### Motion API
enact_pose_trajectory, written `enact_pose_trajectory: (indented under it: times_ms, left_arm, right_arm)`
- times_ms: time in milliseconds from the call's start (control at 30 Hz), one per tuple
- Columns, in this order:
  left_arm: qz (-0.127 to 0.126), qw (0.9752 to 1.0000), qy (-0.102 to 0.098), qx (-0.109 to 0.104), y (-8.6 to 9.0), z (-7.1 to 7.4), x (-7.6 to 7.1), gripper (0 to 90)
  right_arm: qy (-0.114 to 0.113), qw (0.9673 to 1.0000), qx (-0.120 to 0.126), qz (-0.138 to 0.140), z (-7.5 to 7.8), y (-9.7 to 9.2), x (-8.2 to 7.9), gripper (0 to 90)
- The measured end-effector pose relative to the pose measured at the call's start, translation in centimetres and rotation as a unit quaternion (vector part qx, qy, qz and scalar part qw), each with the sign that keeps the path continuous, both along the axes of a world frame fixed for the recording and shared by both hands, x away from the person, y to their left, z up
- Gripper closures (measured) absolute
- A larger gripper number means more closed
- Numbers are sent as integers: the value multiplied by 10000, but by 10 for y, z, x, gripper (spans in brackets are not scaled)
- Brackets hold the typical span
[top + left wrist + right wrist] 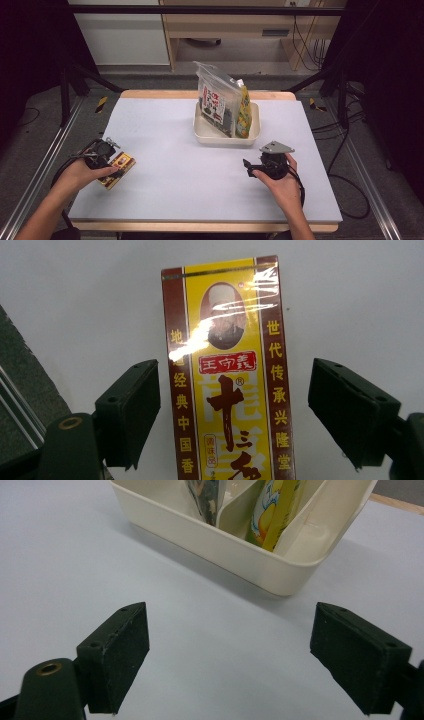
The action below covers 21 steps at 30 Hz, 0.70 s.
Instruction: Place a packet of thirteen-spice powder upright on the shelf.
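Yellow box print reads between left tongs.

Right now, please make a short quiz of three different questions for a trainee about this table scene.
1. True or false: the left tool already presses on the yellow box.
2. Which does the cream tray hold? A) standing packets B) cups C) fruit
3. Fill in: the right tool points toward the ____.

Key:
1. False. The box lies between open pads, with a gap on the right side.
2. A.
3. Tray.
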<state>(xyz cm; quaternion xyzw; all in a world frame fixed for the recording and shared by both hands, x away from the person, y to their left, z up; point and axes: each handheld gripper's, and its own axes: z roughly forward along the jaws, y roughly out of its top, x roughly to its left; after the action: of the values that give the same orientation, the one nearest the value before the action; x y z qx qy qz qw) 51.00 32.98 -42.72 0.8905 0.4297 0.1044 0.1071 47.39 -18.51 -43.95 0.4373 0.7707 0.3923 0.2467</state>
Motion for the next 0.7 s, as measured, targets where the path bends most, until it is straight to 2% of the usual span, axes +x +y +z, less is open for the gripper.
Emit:
enact_pose_trajectory:
  times_ms: [200, 333, 500, 633, 700]
  left_arm:
    - [33, 9997, 177, 157, 2, -7, 3, 250]
    - [-3, 9994, 294, 162, 1, -12, 3, 268]
    - [-67, 9992, 305, 230, 0, -16, 4, 281]
    - [-82, 9993, 313, 193, 0, -15, 4, 291]
    - [-138, 9995, 245, 127, 1, -13, 5, 306]
  right_arm:
    - [28, 10000, -6, 23, -1, 0, 0, 163]
    - [38, 10000, 6, 24, -1, 0, 0, 163]
    - [51, 10000, 10, 36, -1, 1, 0, 164]
    - [57, 10000, 9, 47, -1, 2, 0, 164]
    - [41, 10000, 10, 63, -1, 2, -1, 164]
